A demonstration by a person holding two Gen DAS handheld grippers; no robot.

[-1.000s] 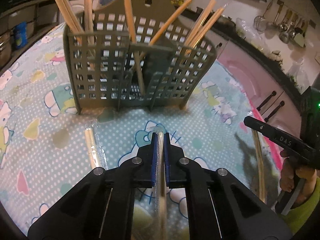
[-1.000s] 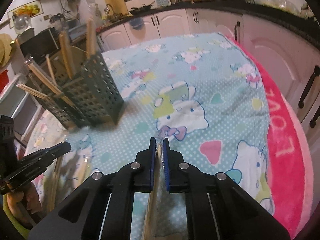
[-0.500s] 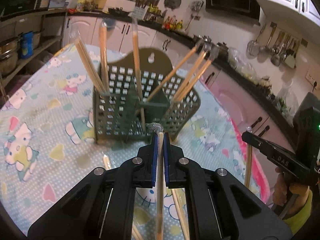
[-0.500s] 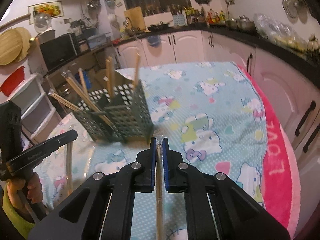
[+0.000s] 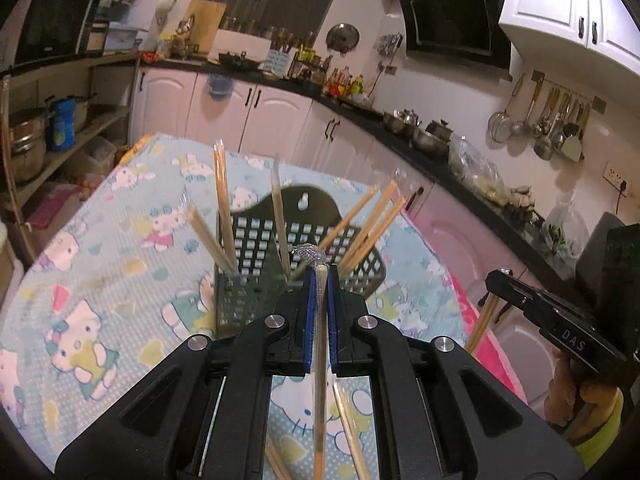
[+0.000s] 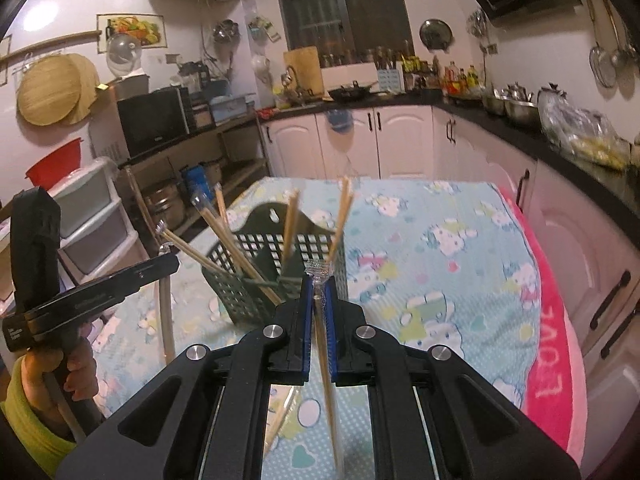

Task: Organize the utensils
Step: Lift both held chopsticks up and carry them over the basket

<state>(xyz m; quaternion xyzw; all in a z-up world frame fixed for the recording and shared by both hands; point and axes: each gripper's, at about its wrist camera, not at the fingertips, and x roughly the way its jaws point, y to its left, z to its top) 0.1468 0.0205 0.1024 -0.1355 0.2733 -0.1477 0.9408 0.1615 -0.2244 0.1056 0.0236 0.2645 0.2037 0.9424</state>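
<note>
Left wrist view: both grippers [image 5: 319, 280] [image 6: 319, 280] pinch wrapped chopsticks [image 5: 319, 360]; lower each steeply into a free compartment of the basket [image 5: 256, 240].

White cupboards [image 6: 384, 140] are standing along the back of the kitchen, in the middle of the frame. A dark window [image 6: 340, 4] is sitting above them. Spoons and ladles [image 5: 548, 120] are hanging on the wall at the right. A black microwave [image 6: 154, 120] is resting on shelves at the left.

Cartoon-cat tablecloth [image 5: 120, 280] with pink edge; white cabinets [image 6: 384, 140], black microwave [image 6: 154, 120], hanging ladles [image 5: 552, 120], range hood [image 5: 452, 20]
</note>
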